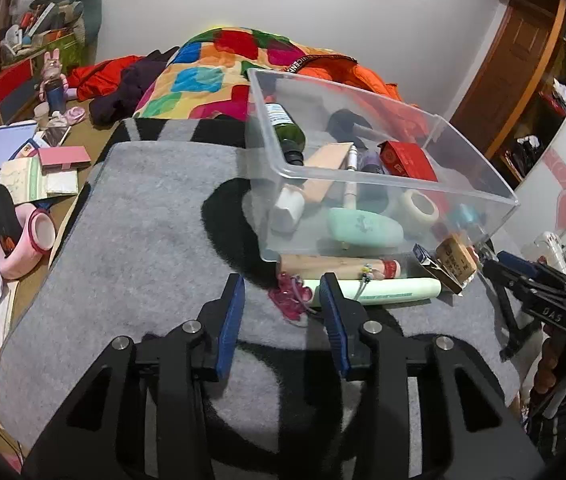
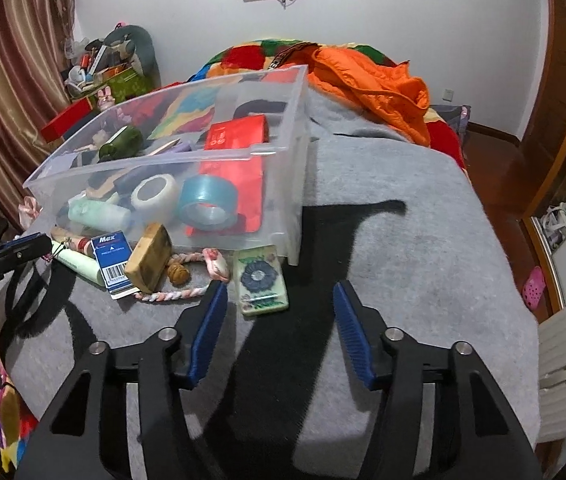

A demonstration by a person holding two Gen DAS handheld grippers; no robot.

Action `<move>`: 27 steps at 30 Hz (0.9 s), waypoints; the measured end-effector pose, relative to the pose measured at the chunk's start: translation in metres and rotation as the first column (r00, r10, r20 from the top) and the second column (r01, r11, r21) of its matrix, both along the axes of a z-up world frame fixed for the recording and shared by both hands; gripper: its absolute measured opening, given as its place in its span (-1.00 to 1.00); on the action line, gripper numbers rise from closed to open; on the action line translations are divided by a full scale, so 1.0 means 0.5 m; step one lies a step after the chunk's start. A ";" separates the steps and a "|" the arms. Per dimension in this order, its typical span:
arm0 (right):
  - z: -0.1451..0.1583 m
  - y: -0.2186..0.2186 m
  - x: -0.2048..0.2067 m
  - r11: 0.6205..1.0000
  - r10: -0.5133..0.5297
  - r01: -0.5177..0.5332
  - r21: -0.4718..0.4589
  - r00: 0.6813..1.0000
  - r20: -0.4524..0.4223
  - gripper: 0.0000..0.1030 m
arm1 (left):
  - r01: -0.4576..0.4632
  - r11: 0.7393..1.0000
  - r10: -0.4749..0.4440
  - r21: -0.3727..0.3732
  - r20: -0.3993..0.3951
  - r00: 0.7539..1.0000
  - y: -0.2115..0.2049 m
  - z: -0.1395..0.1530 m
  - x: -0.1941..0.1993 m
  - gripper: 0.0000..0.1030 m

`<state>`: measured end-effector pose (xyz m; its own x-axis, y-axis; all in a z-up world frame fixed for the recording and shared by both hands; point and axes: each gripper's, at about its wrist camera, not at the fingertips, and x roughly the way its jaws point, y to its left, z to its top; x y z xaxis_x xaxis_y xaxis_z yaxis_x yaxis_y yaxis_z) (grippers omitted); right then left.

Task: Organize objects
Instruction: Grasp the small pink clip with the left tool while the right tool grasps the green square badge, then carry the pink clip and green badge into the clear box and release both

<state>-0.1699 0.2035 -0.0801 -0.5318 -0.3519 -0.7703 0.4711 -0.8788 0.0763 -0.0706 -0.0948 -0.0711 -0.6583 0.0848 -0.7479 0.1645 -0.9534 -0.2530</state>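
1. Two claws are in play, both angled down over the grey blanket (image 1: 143,240) on the bed. The left claw (image 1: 281,300) and the right claw (image 2: 279,300) each stand with pads apart and nothing clamped between them.
2. The step in hand, by judgement, is picking a loose item from the row in front of the clear bin (image 1: 383,184) and placing it inside with the tape rolls, bottles and red box already there.
3. Left claw: the pink charm (image 1: 289,294) lies just beyond the tips, slightly right of the gap centre. The pale green tube (image 1: 379,291) runs rightward from behind the right pad. The tan tube (image 1: 335,267) lies farther, against the bin wall.
4. Shift the left claw a little right and forward before closing, so only one item sits between the pads. The cord on the charm crosses the green tube; expect it to drag.
5. Right claw: the floral phone case (image 2: 261,282) lies flat just beyond the tips, near the left pad. The braided rope (image 2: 175,294) lies to the left of it, with the wooden block (image 2: 151,258) and the blue Max box (image 2: 111,260) farther left.
6. A flat case offers little edge. Approach it across its short sides and lower until the pads straddle the rim.
7. Keep both claws well apart while lifting over the bin wall.
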 end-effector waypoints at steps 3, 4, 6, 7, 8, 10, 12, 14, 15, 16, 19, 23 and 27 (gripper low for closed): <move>-0.006 -0.014 -0.002 1.000 0.014 -0.014 0.013 1.000 0.001 -0.25 | -0.011 1.000 0.011 0.015 -0.005 1.000 -0.009 0.000 0.002 -0.41; -0.008 -0.018 -0.002 1.000 0.018 -0.018 0.017 1.000 0.001 -0.28 | -0.015 1.000 0.016 0.015 -0.006 1.000 -0.011 0.001 0.002 -0.46; -0.011 -0.022 -0.001 1.000 0.017 -0.017 0.021 1.000 -0.005 -0.35 | -0.025 1.000 0.025 0.008 -0.004 1.000 -0.017 -0.001 0.001 -0.56; -0.011 -0.022 -0.001 1.000 0.017 -0.017 0.020 1.000 -0.007 -0.37 | -0.028 1.000 0.028 0.010 -0.001 1.000 -0.020 -0.004 0.000 -0.63; -0.011 -0.022 0.000 1.000 0.016 -0.016 0.020 1.000 -0.010 -0.45 | -0.031 0.999 0.031 0.015 0.002 1.000 -0.023 -0.007 0.000 -0.65; -0.011 -0.020 0.001 1.000 0.017 -0.016 0.019 1.000 -0.013 -0.55 | -0.033 0.999 0.033 0.029 0.000 0.999 -0.027 -0.014 0.000 -0.65; -0.010 -0.018 0.003 1.000 0.017 -0.017 0.015 1.000 -0.015 -0.57 | -0.033 0.999 0.034 0.016 -0.009 0.999 -0.023 -0.013 0.005 -0.65; -0.009 -0.013 0.006 1.000 0.014 -0.014 0.006 1.000 -0.015 -0.57 | -0.036 0.999 0.036 -0.005 -0.016 0.999 -0.015 -0.010 0.008 -0.68; -0.008 -0.012 0.007 1.000 0.013 -0.013 0.001 1.000 -0.014 -0.57 | -0.035 0.999 0.035 -0.017 -0.021 0.999 -0.011 -0.007 0.012 -0.70; -0.007 -0.008 0.011 1.000 0.009 -0.009 -0.007 1.000 -0.014 -0.57 | -0.037 0.999 0.036 -0.022 -0.024 0.999 -0.009 -0.004 0.015 -0.75; 0.000 0.003 0.018 1.000 0.003 -0.003 -0.026 1.000 -0.014 -0.57 | -0.032 0.999 0.031 -0.016 -0.040 0.999 -0.006 0.008 0.029 -0.83; 0.013 0.018 0.032 0.999 -0.005 0.004 -0.047 1.000 -0.023 -0.57 | -0.029 0.999 0.027 -0.024 -0.067 0.997 -0.002 0.031 0.051 -0.83; 0.029 0.031 0.038 0.997 -0.015 0.013 -0.072 0.999 -0.034 -0.57 | -0.028 0.999 0.024 -0.044 -0.094 0.995 0.005 0.058 0.073 -0.83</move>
